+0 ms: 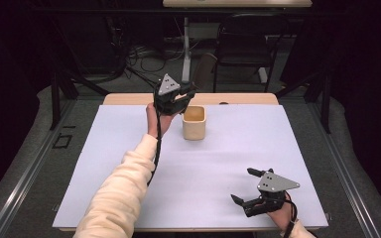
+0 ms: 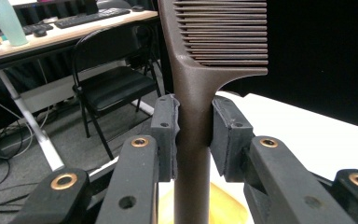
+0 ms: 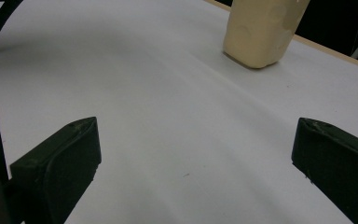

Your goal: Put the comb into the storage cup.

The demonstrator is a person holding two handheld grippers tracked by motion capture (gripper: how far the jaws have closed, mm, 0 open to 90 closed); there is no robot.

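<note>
A dark brown comb (image 2: 205,56) stands upright between my left gripper's pads, teeth at the top, handle running down toward a cream square cup (image 1: 194,122). My left gripper (image 1: 187,93) is shut on the comb's handle and hangs over the cup's far left rim. The yellowish cup (image 2: 223,210) shows just below the jaws in the left gripper view. My right gripper (image 1: 243,185) rests low near the table's front right, open, nothing between its jaws. The cup (image 3: 261,28) lies far ahead of it in the right gripper view.
A white sheet (image 1: 129,163) covers the table. Behind the table stand a black folding chair (image 1: 243,44), a white desk leg (image 1: 185,44) and loose cables on the floor. A desk with a keyboard (image 2: 88,17) and a pale bottle (image 2: 4,21) stands behind.
</note>
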